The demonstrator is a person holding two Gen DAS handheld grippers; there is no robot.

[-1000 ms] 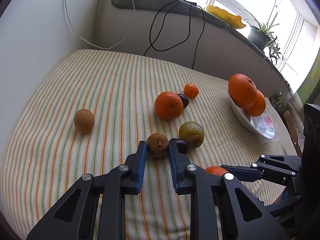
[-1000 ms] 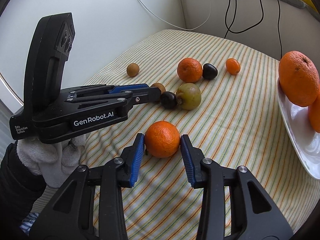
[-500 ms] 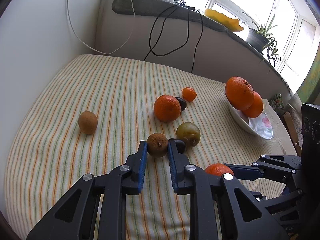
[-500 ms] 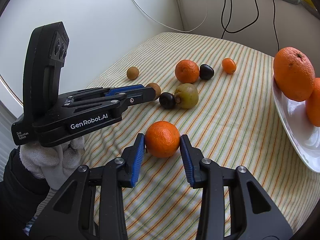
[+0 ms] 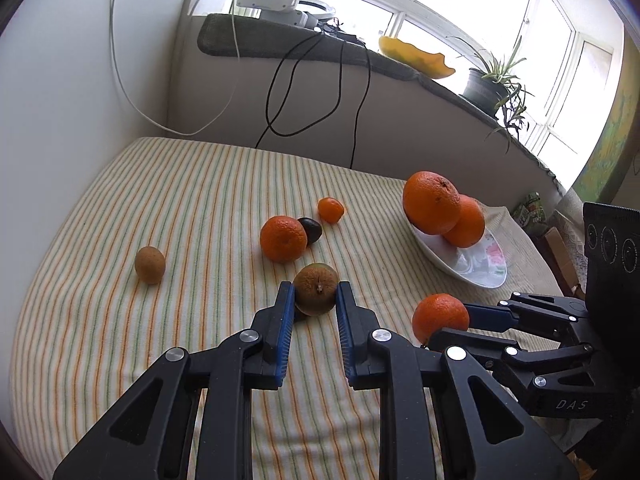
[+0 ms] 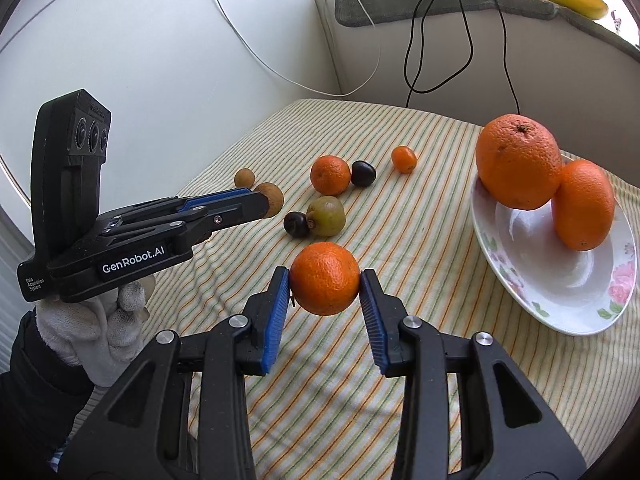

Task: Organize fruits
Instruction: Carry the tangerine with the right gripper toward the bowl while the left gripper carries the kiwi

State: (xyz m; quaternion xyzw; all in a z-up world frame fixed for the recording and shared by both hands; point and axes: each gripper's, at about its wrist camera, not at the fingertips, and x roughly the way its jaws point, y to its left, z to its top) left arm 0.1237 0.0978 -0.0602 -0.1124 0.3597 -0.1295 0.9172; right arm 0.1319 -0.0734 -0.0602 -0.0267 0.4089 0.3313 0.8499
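With the left gripper [image 5: 315, 298] clamping 1 brown fruit [image 5: 315, 290] and the right gripper [image 6: 325, 288] clamping 1 orange [image 6: 325, 278], we judge carrying both to the plate [image 6: 520, 284], frame right, comes next.

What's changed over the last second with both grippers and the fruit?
Both grippers lifted their fruit off the cloth: the left gripper raised the brown fruit, the right gripper the orange. Grips unchanged. The plate and other fruit stayed put.

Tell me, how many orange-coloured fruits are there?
5. Two in the white dish: big one, smaller one. One gripped by the right claw. Two on the striped cloth: one, tiny one.
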